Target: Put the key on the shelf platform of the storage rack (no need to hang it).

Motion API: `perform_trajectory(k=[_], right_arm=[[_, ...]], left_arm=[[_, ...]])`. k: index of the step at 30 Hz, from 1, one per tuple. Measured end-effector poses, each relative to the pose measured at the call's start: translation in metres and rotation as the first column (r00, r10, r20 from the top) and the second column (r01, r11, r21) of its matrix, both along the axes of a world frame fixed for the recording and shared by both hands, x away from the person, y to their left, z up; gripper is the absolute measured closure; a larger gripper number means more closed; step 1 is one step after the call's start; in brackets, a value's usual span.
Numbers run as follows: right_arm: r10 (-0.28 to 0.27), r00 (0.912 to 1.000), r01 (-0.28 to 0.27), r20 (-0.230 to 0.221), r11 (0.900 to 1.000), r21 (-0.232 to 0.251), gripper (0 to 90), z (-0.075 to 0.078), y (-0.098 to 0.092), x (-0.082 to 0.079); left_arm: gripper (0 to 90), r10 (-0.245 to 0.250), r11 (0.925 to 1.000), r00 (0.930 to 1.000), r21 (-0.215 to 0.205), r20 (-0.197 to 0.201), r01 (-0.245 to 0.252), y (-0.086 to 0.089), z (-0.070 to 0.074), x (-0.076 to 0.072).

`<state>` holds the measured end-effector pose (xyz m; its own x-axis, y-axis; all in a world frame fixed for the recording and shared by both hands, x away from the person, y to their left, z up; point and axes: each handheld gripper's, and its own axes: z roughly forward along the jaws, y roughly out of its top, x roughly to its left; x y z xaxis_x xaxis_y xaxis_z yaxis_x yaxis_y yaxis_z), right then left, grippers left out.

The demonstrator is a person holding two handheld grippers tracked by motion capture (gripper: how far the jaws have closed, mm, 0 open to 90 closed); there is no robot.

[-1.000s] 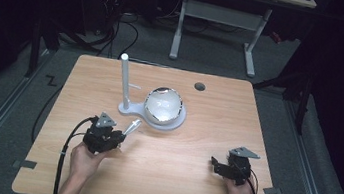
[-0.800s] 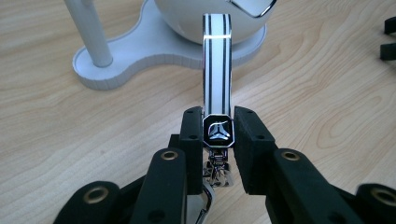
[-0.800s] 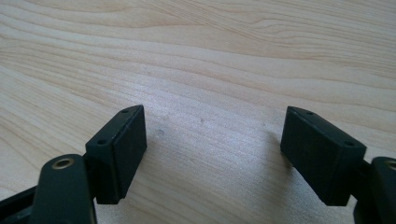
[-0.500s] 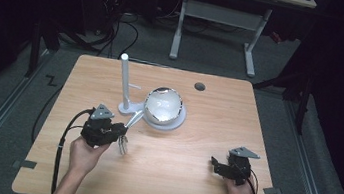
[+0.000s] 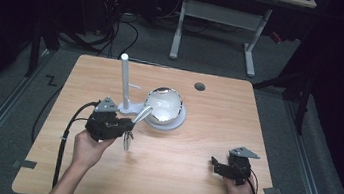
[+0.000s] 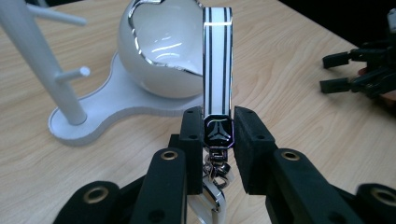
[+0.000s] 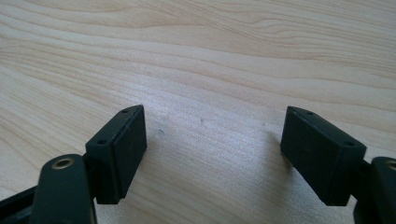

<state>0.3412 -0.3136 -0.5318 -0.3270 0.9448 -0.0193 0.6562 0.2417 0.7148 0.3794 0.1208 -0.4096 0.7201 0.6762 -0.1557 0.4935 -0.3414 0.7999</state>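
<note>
Near the desk's (image 5: 188,190) right edge, the right hand-held gripper (image 5: 223,168) is resting spread; at left, the left hand-held gripper (image 6: 217,140) is pinching a light, stiff, slippery keychain (image 6: 217,70) by its black end, raised before the far white stand (image 5: 124,83).

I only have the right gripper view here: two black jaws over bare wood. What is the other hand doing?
Observer: The left gripper is shut on a striped keychain strap, clamping it at its black end cap.
Operator: Anything near it?
Observer: A white stand with pegs, whose base carries a white egg-shaped bowl.
Operator: And my gripper, open?
Observer: Yes, the right gripper is open, low over the table, holding nothing.
</note>
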Motion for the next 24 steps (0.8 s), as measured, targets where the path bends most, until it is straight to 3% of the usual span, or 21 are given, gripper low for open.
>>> perform_trajectory(k=[6,12,15,24], right_arm=[[0.0,1.0,0.0,0.0,1.0,0.0,22.9,0.0,0.0,0.0],[-0.002,1.0,0.002,0.0,1.0,-0.001,23.0,0.0,0.0,0.0],[-0.005,1.0,0.005,-0.001,1.0,-0.001,23.1,0.0,0.0,0.0],[-0.012,0.9999,0.012,0.001,1.0,0.0,23.4,0.0,0.0,0.0]], left_arm=[[74.3,-0.027,0.9996,0.9995,-0.007,0.018,0.027,-0.007,0.009,0.005],[74.4,-0.047,0.9987,0.9989,-0.023,0.002,0.047,-0.016,0.006,0.013],[74.4,-0.057,0.9967,0.9983,-0.058,-0.011,0.057,-0.019,0.007,0.018],[74.4,-0.065,0.9965,0.9978,-0.051,0.008,0.065,-0.031,0.02,0.027]])
